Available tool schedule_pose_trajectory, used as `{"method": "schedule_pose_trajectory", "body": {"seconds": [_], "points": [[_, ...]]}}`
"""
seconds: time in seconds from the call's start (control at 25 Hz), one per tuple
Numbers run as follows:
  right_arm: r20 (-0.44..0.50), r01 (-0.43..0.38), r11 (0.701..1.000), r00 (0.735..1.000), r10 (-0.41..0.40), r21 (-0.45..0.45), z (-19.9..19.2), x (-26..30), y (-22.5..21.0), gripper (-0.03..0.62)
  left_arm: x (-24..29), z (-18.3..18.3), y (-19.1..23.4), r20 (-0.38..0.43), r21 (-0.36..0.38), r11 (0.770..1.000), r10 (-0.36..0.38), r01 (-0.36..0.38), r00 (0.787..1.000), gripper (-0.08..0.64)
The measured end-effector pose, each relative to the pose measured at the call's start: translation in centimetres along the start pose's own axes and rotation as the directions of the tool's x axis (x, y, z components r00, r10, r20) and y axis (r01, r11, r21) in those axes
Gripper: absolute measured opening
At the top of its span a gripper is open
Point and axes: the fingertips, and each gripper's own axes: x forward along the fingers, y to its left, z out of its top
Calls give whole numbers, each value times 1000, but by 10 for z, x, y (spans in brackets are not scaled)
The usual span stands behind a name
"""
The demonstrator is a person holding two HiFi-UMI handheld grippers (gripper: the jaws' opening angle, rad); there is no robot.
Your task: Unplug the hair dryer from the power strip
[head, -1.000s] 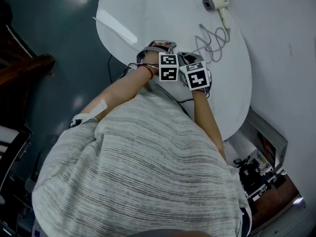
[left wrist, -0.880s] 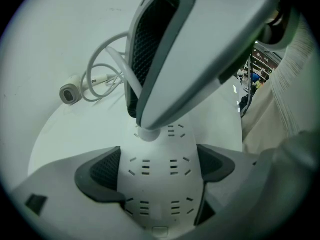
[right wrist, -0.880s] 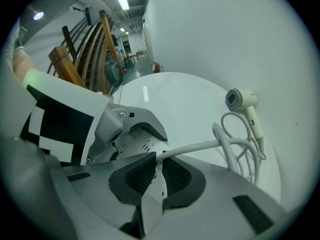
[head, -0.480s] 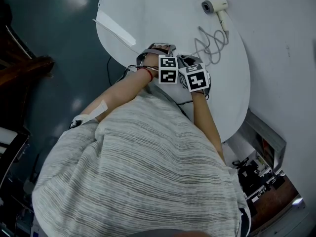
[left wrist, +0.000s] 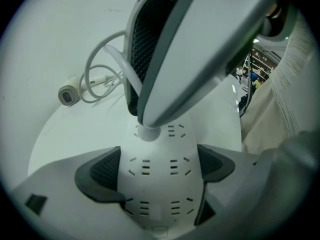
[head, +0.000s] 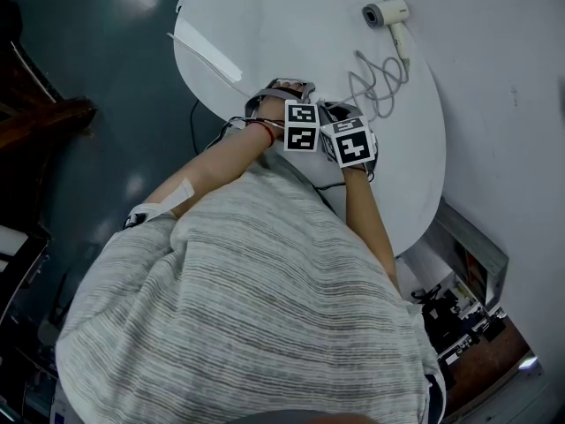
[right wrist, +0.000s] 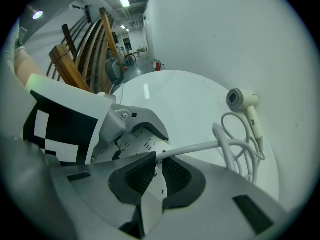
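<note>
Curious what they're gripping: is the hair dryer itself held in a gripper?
No, the hair dryer lies free on the table, nothing gripping it.

Far half of the surface (head: pixel 282 34) lies bare — only the coiled cord (head: pixel 380 82) and hair dryer (head: pixel 388 14) crowd its right edge.

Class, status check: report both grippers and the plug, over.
Left gripper shut on power strip. Right gripper shut on plug, not yet out. Nothing blocking.
</note>
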Motion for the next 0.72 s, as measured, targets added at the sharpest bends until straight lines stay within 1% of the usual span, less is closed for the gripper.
{"method": "schedule_pose_trajectory", "body": {"seconds": [0.44, 0.72], "points": [[-11, 5, 999, 1000, -5, -42, 0, -6, 0, 37, 1, -1, 1, -9, -1, 1000, -3, 3, 1000, 468], [-33, -5, 999, 999, 4, -49, -3, -9, 3, 35, 0, 0, 0, -9, 0, 1000, -4, 4, 1000, 468]]}}
